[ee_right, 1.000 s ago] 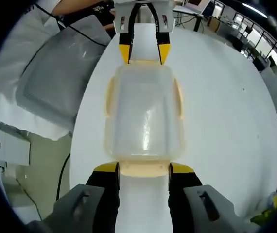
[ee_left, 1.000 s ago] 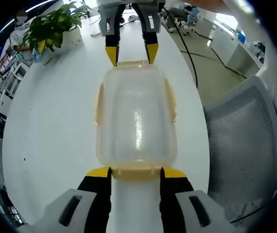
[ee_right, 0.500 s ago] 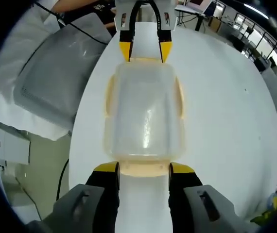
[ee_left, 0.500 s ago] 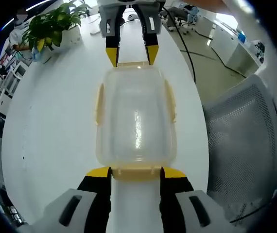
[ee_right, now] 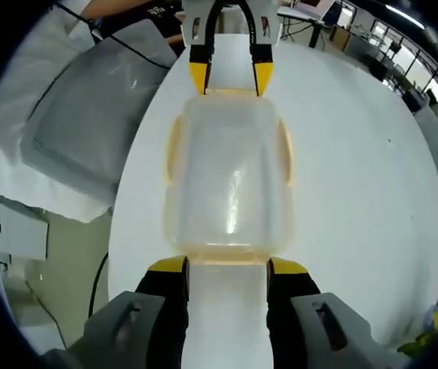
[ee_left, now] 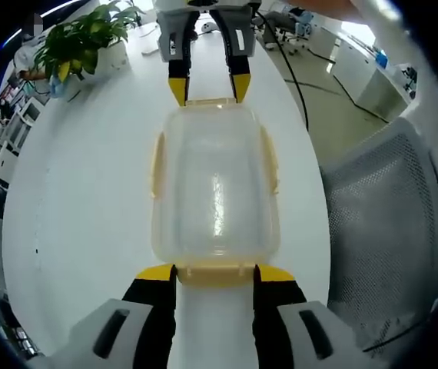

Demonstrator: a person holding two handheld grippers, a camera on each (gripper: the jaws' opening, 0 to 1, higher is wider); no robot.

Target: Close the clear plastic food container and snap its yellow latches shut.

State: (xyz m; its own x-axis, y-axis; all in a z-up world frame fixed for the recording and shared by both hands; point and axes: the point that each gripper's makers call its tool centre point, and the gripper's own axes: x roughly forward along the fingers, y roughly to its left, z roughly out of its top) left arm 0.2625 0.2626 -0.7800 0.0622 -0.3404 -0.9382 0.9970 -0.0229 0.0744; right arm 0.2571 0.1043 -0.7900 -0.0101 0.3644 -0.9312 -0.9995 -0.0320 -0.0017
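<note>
Right, the clear rectangular plastic food container (ee_left: 214, 192) sits mid-frame on the white round table (ee_left: 81, 184), lid on. Left gripper (ee_left: 214, 274) and right gripper (ee_right: 227, 267), jaws parted, bracket the yellow end latches (ee_left: 214, 273) without clamping. Side latches look unsnapped, I'd judge.

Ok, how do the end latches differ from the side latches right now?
The end latches each sit between a claw's tips, the left claw at the near one and the right claw at the far one; the side latches have no claw at them. The end latches are on the container's short edges, the side latches on its long edges. All are pale yellow.
</note>
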